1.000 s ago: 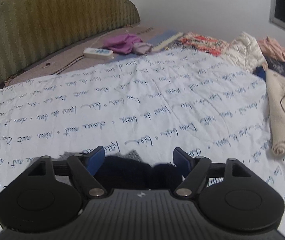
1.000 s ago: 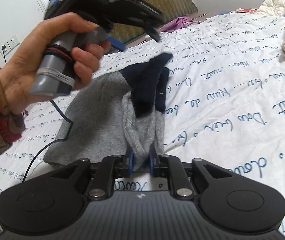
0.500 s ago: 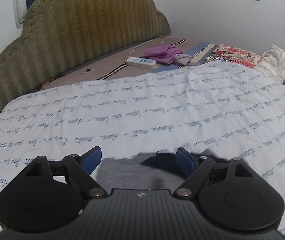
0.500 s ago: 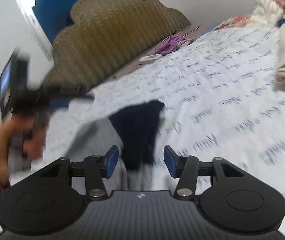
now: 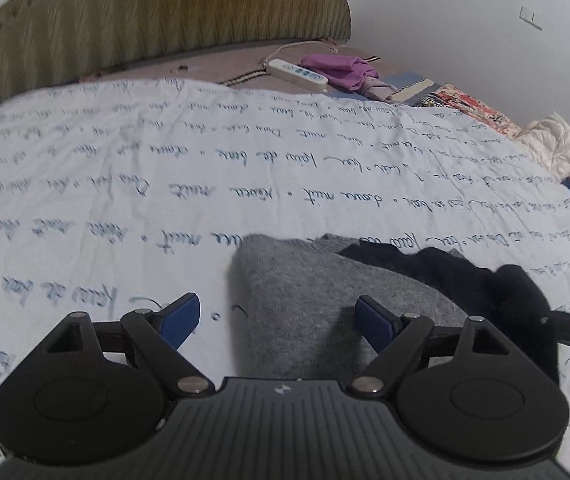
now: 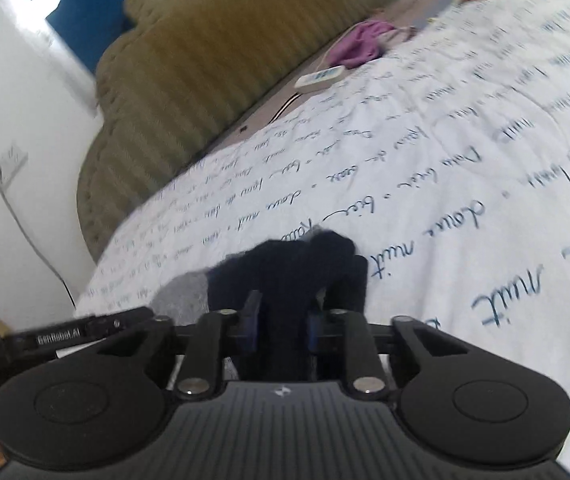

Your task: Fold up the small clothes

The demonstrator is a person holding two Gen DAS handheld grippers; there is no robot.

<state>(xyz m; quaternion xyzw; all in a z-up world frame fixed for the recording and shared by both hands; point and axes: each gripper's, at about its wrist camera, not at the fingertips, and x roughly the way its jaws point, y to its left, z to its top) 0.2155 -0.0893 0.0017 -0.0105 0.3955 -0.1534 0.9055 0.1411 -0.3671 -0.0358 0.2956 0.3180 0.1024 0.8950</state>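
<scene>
A small grey garment (image 5: 317,292) with a dark navy part (image 5: 485,280) lies on the white bedsheet with blue script (image 5: 165,200). My left gripper (image 5: 277,316) is open and empty, low over the grey part's left edge. In the right wrist view my right gripper (image 6: 281,320) has its jaws closed on the navy part (image 6: 297,268), which bunches up between the blue pads; a strip of grey (image 6: 181,296) shows to its left. The left gripper's body (image 6: 65,336) is at the left edge of that view.
An olive padded headboard (image 5: 145,12) stands at the far end. A white power strip (image 5: 297,72) and a purple cloth (image 5: 337,68) lie near it. A pile of other clothes (image 5: 557,148) sits at the right. A wall socket with a cable (image 6: 9,160) is at left.
My right gripper, open half a second ago, has closed on the navy part of the garment. My left gripper has dropped lower over the grey part and stays open.
</scene>
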